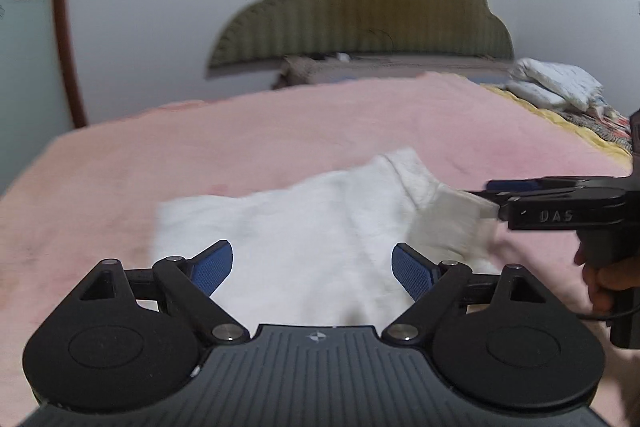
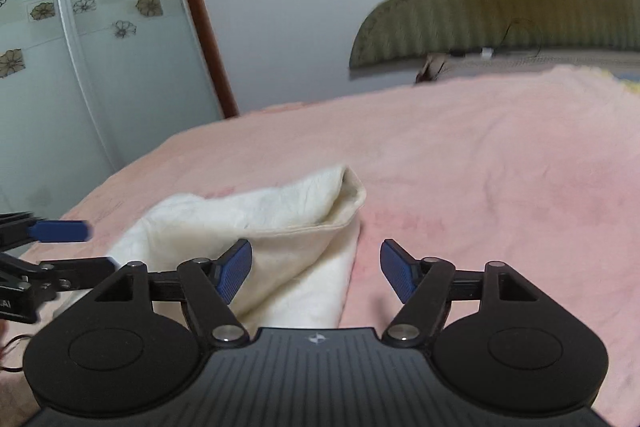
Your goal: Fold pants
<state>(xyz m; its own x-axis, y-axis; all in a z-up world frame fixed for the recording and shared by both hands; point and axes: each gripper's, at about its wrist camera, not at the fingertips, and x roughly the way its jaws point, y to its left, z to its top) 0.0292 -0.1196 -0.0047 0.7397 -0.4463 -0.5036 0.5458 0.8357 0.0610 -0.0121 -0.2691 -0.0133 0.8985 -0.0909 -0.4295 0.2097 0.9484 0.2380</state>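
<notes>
The white pants (image 1: pixel 320 223) lie folded in a thick bundle on the pink blanket (image 1: pixel 280 131). They also show in the right wrist view (image 2: pixel 256 227), with a folded corner raised at the far end. My left gripper (image 1: pixel 312 267) is open and empty, just above the near edge of the pants. My right gripper (image 2: pixel 316 271) is open and empty, over the right edge of the pants. In the left wrist view the right gripper (image 1: pixel 492 195) comes in from the right and its fingertips (image 1: pixel 516 185) reach the pants' right side.
An olive cloud-shaped headboard (image 1: pixel 360 7) stands at the far end of the bed. Folded white bedding (image 1: pixel 556 87) and a patterned quilt sit at the far right. A wardrobe door with flower prints (image 2: pixel 80 27) is to the left of the bed.
</notes>
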